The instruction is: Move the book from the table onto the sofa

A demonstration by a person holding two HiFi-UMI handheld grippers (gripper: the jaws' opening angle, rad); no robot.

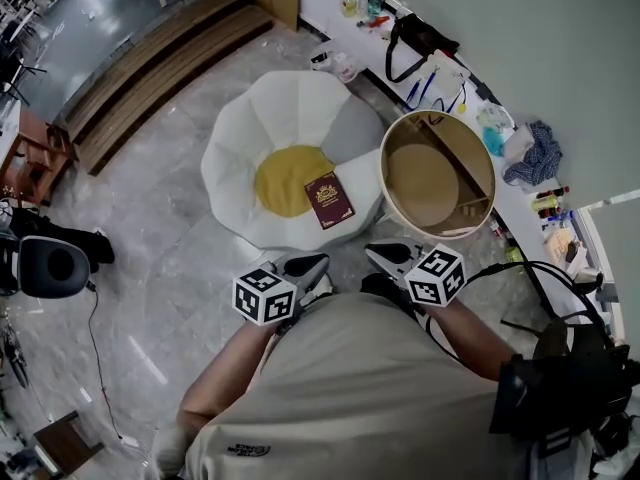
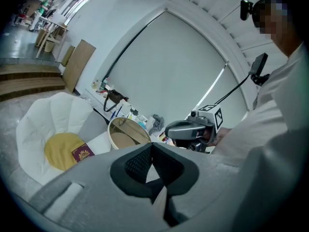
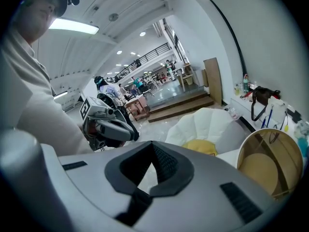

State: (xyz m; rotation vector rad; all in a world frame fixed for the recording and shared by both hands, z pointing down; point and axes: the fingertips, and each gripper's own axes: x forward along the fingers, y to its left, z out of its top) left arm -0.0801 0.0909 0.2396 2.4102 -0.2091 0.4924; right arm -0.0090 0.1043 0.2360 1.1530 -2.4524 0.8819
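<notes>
A dark red book point(image 1: 329, 200) with a gold emblem lies flat on the white petal-shaped sofa point(image 1: 250, 128), at the right edge of its yellow centre cushion point(image 1: 284, 178). It also shows as the book point(image 2: 82, 153) in the left gripper view. The round wooden table point(image 1: 437, 173) stands just right of the sofa with nothing on its top. My left gripper point(image 1: 314, 263) and right gripper point(image 1: 382, 254) are held close to my body, short of the sofa, both shut and holding nothing. The jaws of each meet at the tip in its own view.
A white counter point(image 1: 520, 208) along the right wall carries a black bag point(image 1: 415, 40), bottles and a blue cloth point(image 1: 535, 155). Wooden steps point(image 1: 150, 68) run at the upper left. A black chair point(image 1: 50, 265) and a cable lie on the floor at left.
</notes>
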